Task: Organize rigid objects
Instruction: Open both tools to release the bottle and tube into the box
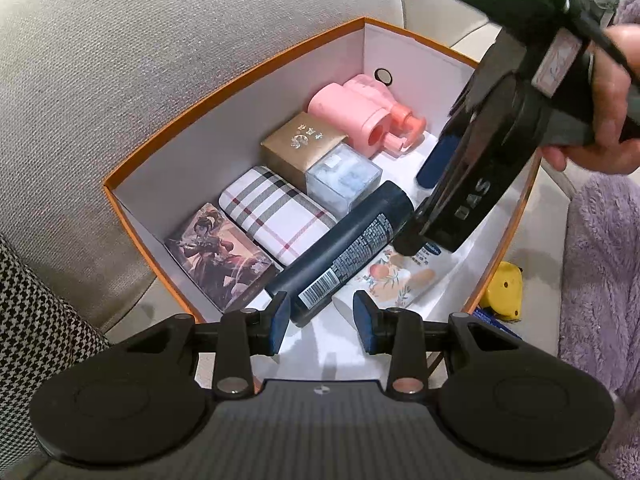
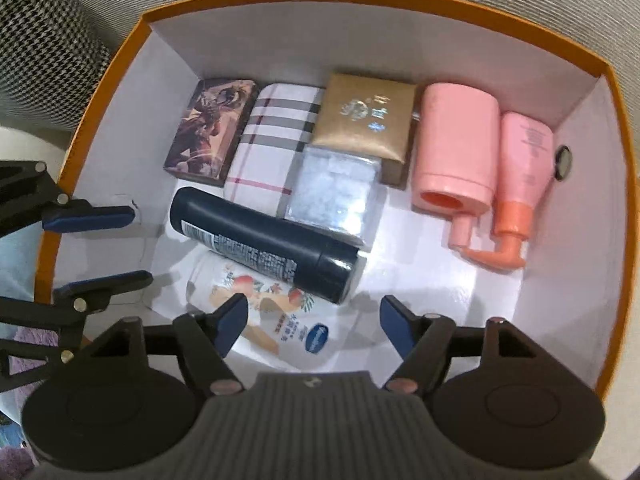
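An orange box (image 2: 616,128) with white inside walls holds a picture box (image 2: 208,128), a plaid case (image 2: 268,152), a gold box (image 2: 364,120), a clear box (image 2: 332,192), two pink pump bottles (image 2: 456,148) and a dark blue bottle (image 2: 264,244) lying flat. A white tube (image 2: 260,300) with a peach print lies partly under the dark bottle. My right gripper (image 2: 314,320) hangs open just above the tube, its pads clear of it. My left gripper (image 1: 322,320) is open over the box's near end by the dark blue bottle (image 1: 344,248), holding nothing.
The box rests on a grey sofa (image 1: 120,80). A houndstooth cushion (image 1: 36,340) lies at the left, purple fluffy fabric (image 1: 600,280) and a yellow object (image 1: 504,292) at the right. A hand (image 1: 612,112) holds the right gripper's body. The box floor near the pump bottles is bare.
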Action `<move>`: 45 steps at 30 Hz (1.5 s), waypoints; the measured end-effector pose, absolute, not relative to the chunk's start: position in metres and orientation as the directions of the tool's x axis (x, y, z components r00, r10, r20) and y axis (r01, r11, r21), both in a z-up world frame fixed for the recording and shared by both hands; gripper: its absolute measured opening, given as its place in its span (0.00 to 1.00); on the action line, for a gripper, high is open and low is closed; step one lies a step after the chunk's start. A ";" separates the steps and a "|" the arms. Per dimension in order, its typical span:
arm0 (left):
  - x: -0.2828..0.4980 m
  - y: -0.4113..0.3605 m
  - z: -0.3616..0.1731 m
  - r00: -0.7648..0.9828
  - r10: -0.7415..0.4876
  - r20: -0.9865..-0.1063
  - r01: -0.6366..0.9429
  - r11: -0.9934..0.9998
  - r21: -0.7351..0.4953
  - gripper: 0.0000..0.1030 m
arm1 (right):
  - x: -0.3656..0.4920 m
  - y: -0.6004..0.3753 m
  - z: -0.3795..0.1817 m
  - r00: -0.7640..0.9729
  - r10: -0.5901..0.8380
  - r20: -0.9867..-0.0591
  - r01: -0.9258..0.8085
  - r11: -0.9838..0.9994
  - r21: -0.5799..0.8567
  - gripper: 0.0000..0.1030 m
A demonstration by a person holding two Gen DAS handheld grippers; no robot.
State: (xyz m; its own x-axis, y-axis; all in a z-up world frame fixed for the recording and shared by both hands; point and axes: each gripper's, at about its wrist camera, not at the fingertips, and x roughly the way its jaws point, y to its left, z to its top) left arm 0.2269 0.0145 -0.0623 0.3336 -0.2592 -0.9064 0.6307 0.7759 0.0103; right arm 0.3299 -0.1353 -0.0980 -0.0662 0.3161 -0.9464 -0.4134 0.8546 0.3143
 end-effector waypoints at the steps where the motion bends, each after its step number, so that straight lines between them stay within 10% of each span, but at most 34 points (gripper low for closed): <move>1: 0.227 0.015 -0.062 0.333 -0.263 -0.905 0.632 0.775 0.007 0.42 | 0.329 -0.132 -0.100 -0.049 0.327 -0.944 -0.426 0.848 0.316 0.53; 6: 0.225 0.018 -0.061 0.331 -0.271 -0.904 0.634 0.773 0.001 0.42 | 0.327 -0.121 -0.100 -0.034 0.374 -0.927 -0.449 0.823 0.349 0.30; 26: 0.221 0.021 -0.057 0.341 -0.312 -0.887 0.611 0.790 -0.043 0.42 | 0.326 -0.135 -0.132 -0.222 0.310 -0.924 -0.269 0.892 0.364 0.46; 45: 0.206 0.022 -0.045 0.370 -0.319 -0.872 0.581 0.812 -0.050 0.42 | 0.303 -0.101 -0.093 -0.012 0.408 -0.913 -0.423 0.825 0.375 0.28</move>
State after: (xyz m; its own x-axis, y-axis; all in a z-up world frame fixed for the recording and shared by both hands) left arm 0.2065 0.0217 -0.0452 0.3704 -0.3191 -0.8724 0.5811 0.8122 -0.0503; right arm 0.3025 -0.1013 -0.0930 -0.0122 0.4082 -0.9128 -0.4231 0.8250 0.3746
